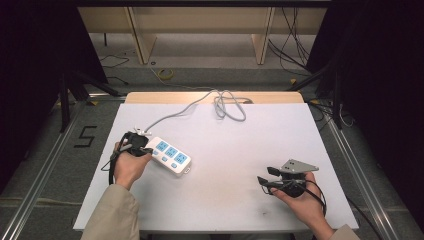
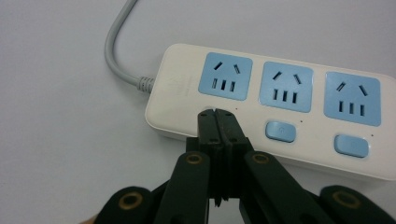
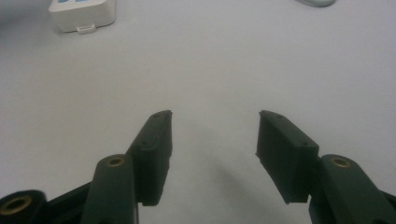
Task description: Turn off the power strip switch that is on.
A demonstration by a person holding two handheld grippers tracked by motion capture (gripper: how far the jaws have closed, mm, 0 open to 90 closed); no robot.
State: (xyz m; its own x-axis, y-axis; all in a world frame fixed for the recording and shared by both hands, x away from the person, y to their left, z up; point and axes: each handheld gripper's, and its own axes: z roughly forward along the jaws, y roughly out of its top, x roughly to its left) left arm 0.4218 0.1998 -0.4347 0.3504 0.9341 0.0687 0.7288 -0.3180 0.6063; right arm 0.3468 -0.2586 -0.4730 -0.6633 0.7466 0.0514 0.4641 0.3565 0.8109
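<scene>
Three switches line the power strip [image 2: 280, 107] on the white table [image 1: 240, 200]: my left tool [image 2: 217, 114], jaws pressed together, bears on the one nearest the cord, two apparently remain, while my right tool [image 3: 212, 135] waits wide apart, well clear.

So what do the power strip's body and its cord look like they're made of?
Power strip: apparently hard plastic, off-white with a smooth, slightly glossy moulded shell and blue socket faces. Cord: seemingly grey rubbery or PVC sheath, matte, bending freely, with a ribbed strain relief at the body.
</scene>
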